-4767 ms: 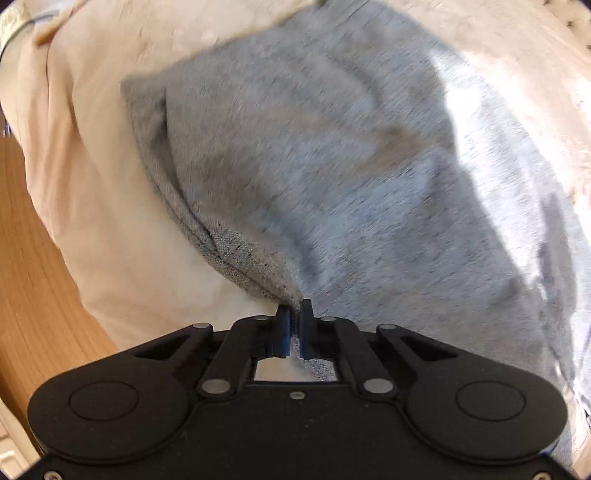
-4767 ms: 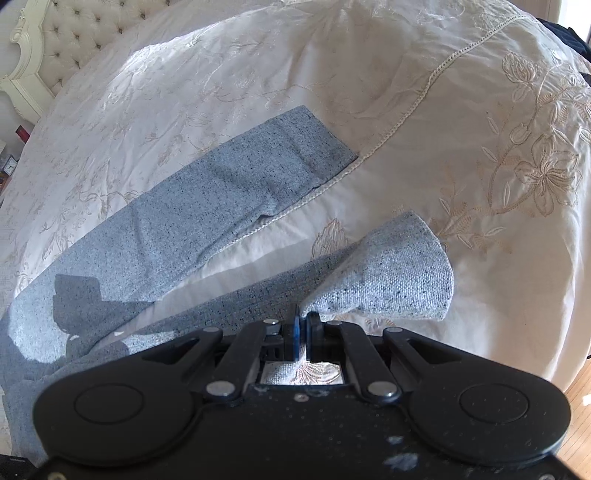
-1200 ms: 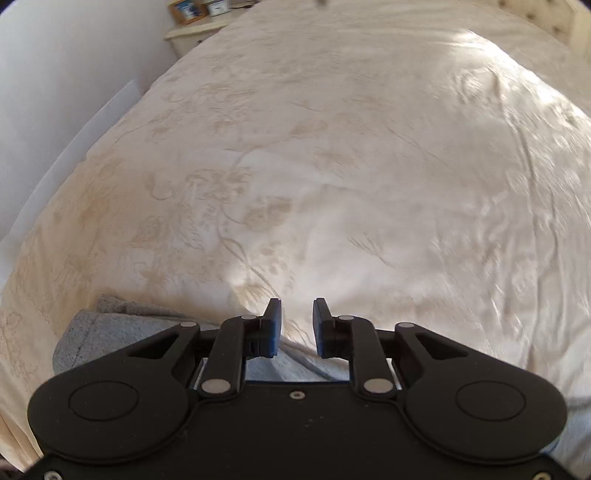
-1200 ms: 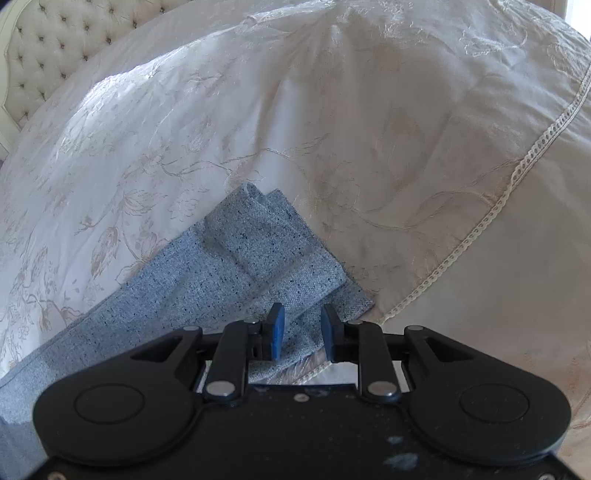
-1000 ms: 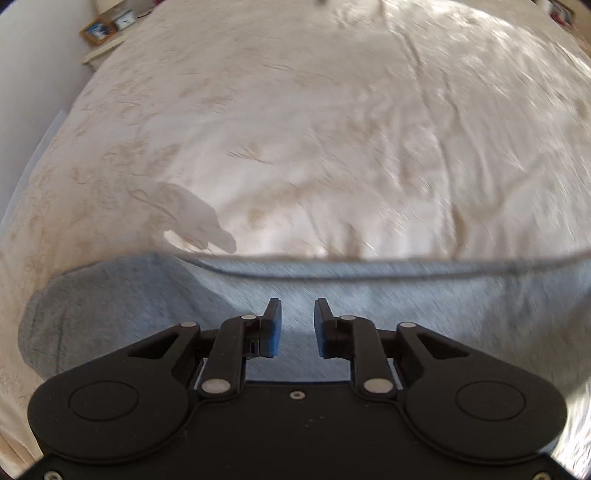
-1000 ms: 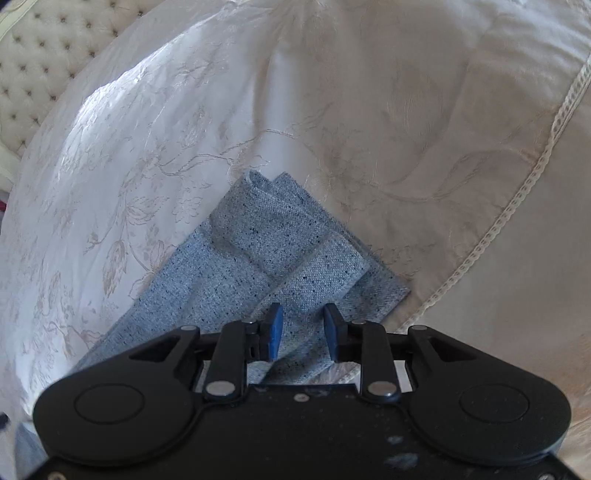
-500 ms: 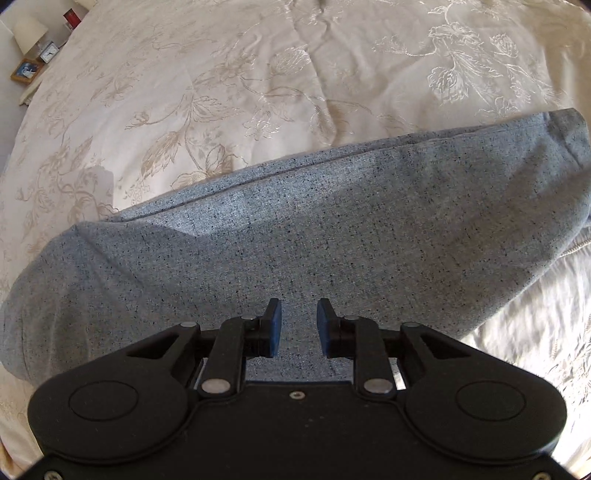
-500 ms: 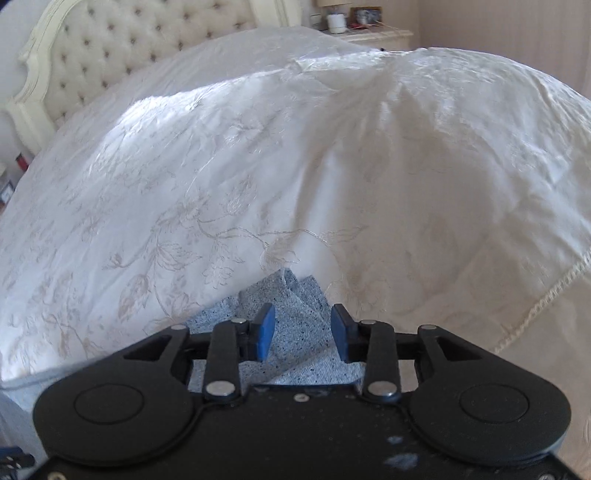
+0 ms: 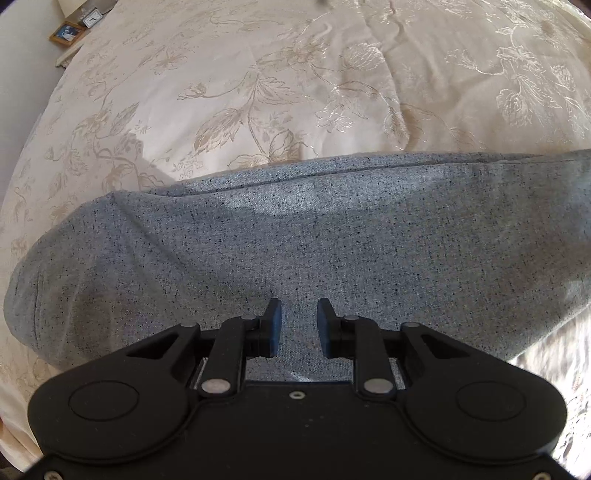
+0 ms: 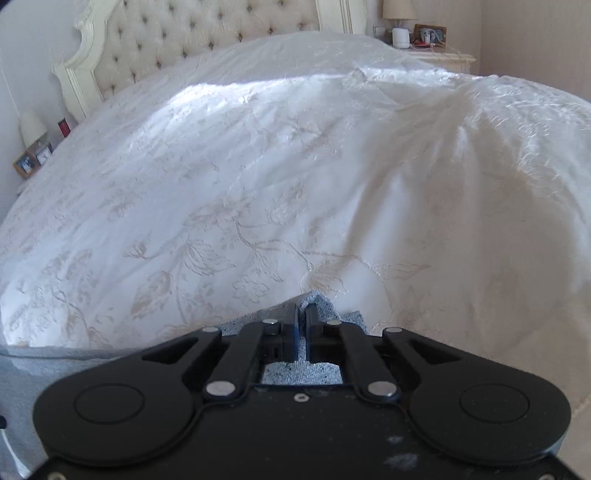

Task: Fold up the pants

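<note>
The grey speckled pants (image 9: 295, 240) lie flat in a broad band across the cream embroidered bedspread (image 9: 295, 74). In the left wrist view my left gripper (image 9: 297, 326) hangs just above the cloth, pointing steeply down. It is open, with bare fabric showing in the gap. In the right wrist view only a corner of the pants (image 10: 321, 306) shows, rising in a small peak around the tips. My right gripper (image 10: 303, 317) is closing to a thin slit, pinching that peak. The rest of the pants is hidden behind the gripper body.
The bedspread (image 10: 295, 184) stretches away to a tufted cream headboard (image 10: 203, 33). A nightstand (image 10: 439, 55) with a lamp stands at the far right. Another lamp and picture frames (image 10: 33, 147) sit at the far left. A picture frame (image 9: 68, 33) shows beside the bed.
The right gripper's jaws went from wide apart to shut on the pants' end, and its view tilted up toward the headboard. The left gripper came lower over the pants, still open.
</note>
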`<state>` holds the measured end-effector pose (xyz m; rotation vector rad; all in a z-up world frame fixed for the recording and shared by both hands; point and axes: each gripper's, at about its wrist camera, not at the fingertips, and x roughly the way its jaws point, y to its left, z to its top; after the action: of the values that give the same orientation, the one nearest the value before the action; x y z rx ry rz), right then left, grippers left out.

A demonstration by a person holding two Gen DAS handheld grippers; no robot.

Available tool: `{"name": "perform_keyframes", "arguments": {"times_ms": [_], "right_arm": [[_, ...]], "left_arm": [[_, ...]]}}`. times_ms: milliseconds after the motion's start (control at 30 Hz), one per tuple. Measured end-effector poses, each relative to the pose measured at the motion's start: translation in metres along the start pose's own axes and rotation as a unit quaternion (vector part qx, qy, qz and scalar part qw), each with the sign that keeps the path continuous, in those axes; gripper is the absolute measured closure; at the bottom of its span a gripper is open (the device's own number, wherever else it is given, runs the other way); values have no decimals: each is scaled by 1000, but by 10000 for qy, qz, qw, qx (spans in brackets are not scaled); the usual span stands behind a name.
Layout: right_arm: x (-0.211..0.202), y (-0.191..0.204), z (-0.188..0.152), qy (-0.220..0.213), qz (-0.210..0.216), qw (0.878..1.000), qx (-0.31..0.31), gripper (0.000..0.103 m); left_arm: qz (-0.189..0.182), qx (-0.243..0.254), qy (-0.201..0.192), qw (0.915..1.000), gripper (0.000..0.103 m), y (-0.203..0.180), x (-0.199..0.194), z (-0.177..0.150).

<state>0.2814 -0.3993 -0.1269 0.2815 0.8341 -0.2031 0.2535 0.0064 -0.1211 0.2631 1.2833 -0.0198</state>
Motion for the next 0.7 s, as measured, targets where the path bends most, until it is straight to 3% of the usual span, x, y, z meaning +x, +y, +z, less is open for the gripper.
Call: {"name": "perform_keyframes", "arguments": {"times_ms": [167,267,367,467,533,700], "right_arm": [[-89,-2,-2,-422,44,9985,347,99],[-109,-1,2,-509,-76,9979,385,99],[-70,-7,9,-214,-316,9987,345,99],[-6,-19,5,276,-471,9969,563,99],[32,-19,-1,439,-610,9965,354,99],[56,-16,-1,445,-757,9955,352,99]], "left_arm": [[-66,-27,-108,9999,71,6,1,4],[-39,-1,-239,9997,71,7,1,6],[56,-33,-244,9997,71,8,6,7],[131,-117,-242,9996,71,10,9,7],[146,-98,-250,9995,71,11,9,5],[196,9,-396,9990,71,13,5,4]]}}
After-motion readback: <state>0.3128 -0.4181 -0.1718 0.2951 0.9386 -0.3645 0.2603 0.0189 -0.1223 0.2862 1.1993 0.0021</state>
